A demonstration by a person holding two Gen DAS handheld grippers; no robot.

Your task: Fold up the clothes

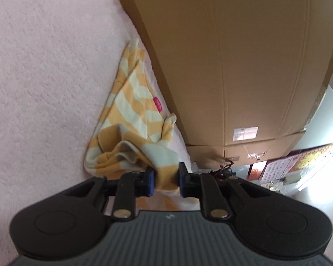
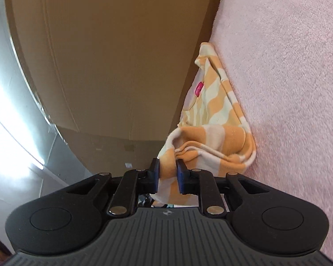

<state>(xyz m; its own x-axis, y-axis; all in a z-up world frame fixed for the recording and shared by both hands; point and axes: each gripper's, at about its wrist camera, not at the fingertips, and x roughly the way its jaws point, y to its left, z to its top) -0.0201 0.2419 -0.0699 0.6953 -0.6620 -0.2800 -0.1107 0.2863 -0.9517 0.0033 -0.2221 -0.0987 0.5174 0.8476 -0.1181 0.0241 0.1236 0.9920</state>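
The garment (image 1: 131,119) I'm holding is a soft knit in broad orange and cream stripes (image 2: 213,110), with a small bright pink tag (image 1: 157,104) sewn near one edge; the same tag (image 2: 198,89) shows in my right view too. It is bunched rather than flat: thick rolls of fabric gather just ahead of each set of fingers, and the rest trails away in a loose, narrowing strip. It lies along the edge of a fuzzy pale pink blanket (image 1: 40,84), in the strip where that blanket (image 2: 288,77) meets a large brown cardboard box (image 1: 228,55).

My left gripper (image 1: 165,182) has its blue-padded fingers closed to a narrow gap with a fold of the striped cloth pinched between them. My right gripper (image 2: 167,178) does the same, its fingers pressed on another bunched fold.

The box (image 2: 104,62) fills much of both views and carries a white label (image 1: 245,133). Beyond it in the left view are some colourful printed boxes (image 1: 299,161) and bright light.
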